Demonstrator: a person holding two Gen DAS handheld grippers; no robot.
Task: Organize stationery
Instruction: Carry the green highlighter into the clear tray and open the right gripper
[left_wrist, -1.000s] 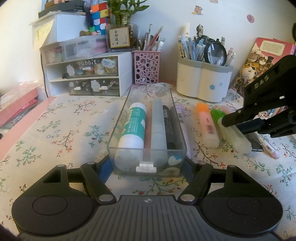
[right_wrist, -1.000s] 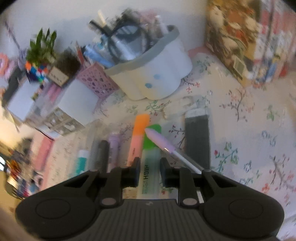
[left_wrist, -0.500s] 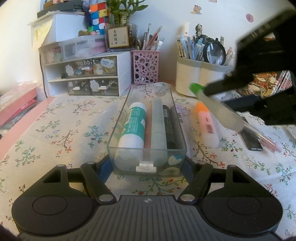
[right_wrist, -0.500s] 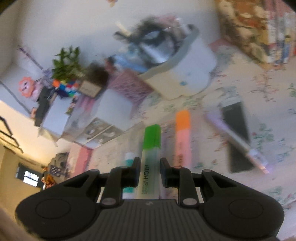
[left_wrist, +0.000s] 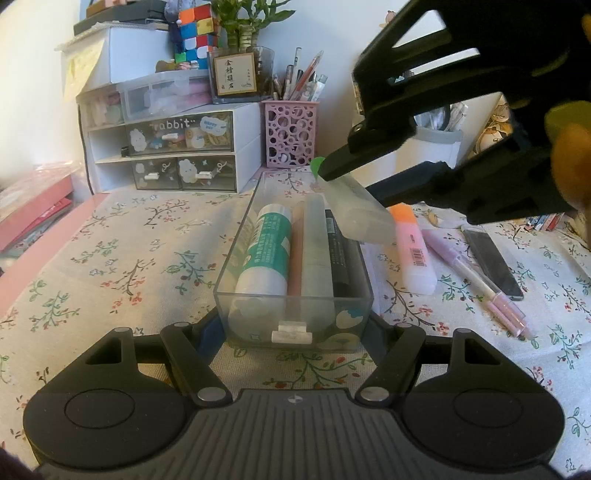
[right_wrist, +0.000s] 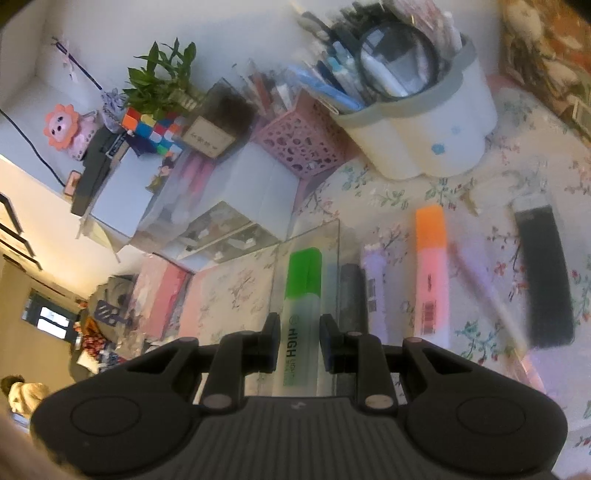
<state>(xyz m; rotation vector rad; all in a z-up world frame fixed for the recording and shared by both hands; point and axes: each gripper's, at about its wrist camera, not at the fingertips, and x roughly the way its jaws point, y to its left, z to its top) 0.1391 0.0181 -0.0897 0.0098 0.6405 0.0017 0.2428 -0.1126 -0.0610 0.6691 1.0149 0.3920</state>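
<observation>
Holding the clear tray (left_wrist: 295, 291) by its near end, the left gripper (left_wrist: 293, 325) is clamped on it on the tabletop (left_wrist: 110, 258). Right gripper (right_wrist: 298, 345) is squeezed on the green highlighter (right_wrist: 301, 295), which hangs just above the tray's far right side; an orange highlighter (left_wrist: 413, 251) lies right beside the tray.

A clear glossy plastic tray (left_wrist: 295, 306) sits on matt floral cloth (left_wrist: 147, 240); the highlighter (right_wrist: 301, 325) is frosted plastic.

White wall (left_wrist: 340, 33) behind a floral-clothed table (left_wrist: 110, 266), daylight falling across
</observation>
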